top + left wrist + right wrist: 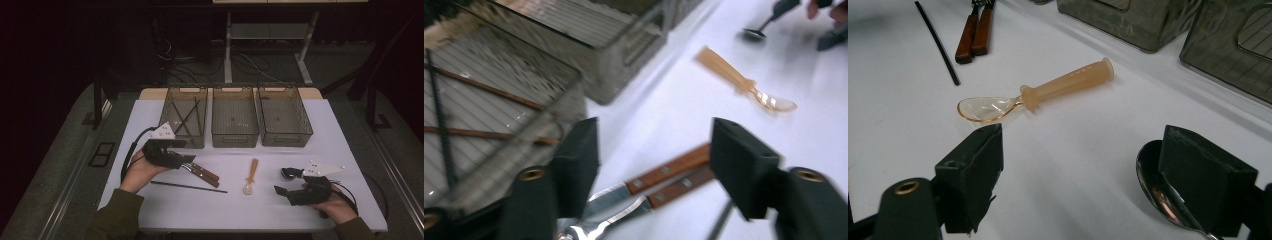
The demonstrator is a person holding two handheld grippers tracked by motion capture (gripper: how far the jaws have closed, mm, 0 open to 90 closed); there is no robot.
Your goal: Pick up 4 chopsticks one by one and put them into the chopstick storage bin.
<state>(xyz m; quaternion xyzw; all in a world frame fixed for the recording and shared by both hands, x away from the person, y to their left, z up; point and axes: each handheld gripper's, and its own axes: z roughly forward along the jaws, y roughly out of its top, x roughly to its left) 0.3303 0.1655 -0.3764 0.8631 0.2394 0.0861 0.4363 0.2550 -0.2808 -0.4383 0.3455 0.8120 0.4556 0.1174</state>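
Near the left bin [183, 122], the left gripper [654, 160] hangs open-jawed astride two wooden-handled knives [659, 181], handles running rightward, nothing gripped; the right gripper [1080, 175], open too, sits by a metal spoon [1158, 192].

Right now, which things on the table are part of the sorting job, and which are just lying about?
In the job:
- two wooden-handled knives, between the open left claw
- black chopstick
- amber spoon
- metal spoon, by the open right claw
- three mesh bins; the left one holds chopsticks

Lying about:
- cables on the floor
- desk frame behind
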